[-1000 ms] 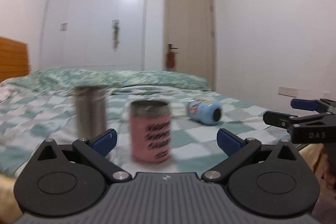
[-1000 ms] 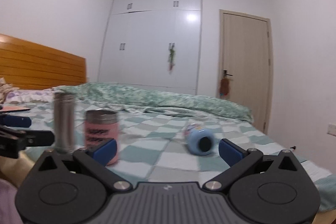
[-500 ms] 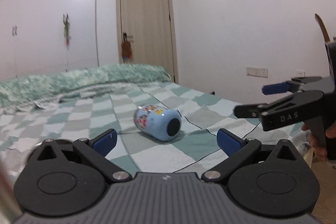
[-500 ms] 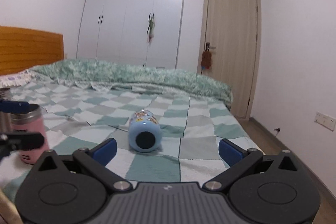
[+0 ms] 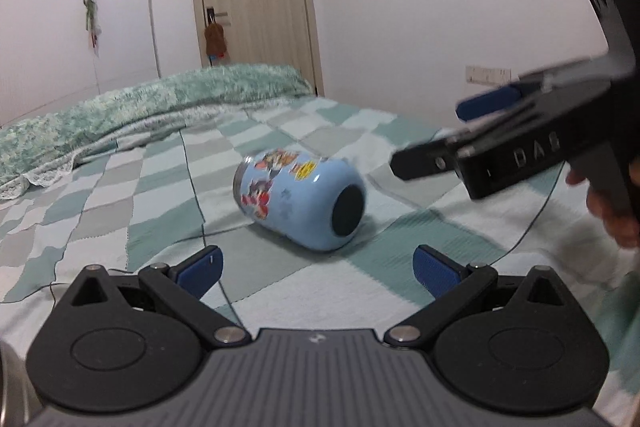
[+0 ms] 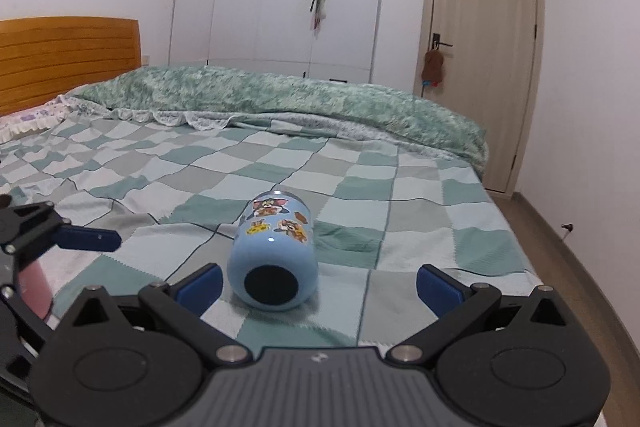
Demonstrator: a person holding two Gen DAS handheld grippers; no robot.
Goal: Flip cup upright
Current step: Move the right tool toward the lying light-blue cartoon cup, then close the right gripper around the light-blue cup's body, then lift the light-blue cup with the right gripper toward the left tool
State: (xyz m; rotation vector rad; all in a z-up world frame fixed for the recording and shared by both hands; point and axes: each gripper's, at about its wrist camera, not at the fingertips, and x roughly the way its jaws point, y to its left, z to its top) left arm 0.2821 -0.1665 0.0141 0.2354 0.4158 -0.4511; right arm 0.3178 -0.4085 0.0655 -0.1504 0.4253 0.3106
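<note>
A light blue cup (image 5: 300, 201) with cartoon stickers lies on its side on the checked bedspread, its dark base toward me. It also shows in the right wrist view (image 6: 276, 255). My left gripper (image 5: 318, 269) is open and empty, just short of the cup. My right gripper (image 6: 318, 281) is open and empty, its left pad close beside the cup's base. The right gripper also shows in the left wrist view (image 5: 436, 135), to the right of the cup. The left gripper's blue fingertip (image 6: 86, 239) shows at the left of the right wrist view.
A pink cup (image 6: 34, 287) stands at the far left, partly hidden behind the left gripper. A rumpled green quilt (image 6: 280, 103) lies across the far side of the bed. A wooden headboard (image 6: 68, 59), white wardrobes and a door stand behind. The bed's right edge drops to the floor.
Both grippers have swung right and moved closer to the blue cup. The pink cup and steel flask have left the left wrist view. Both jaws stay open.
</note>
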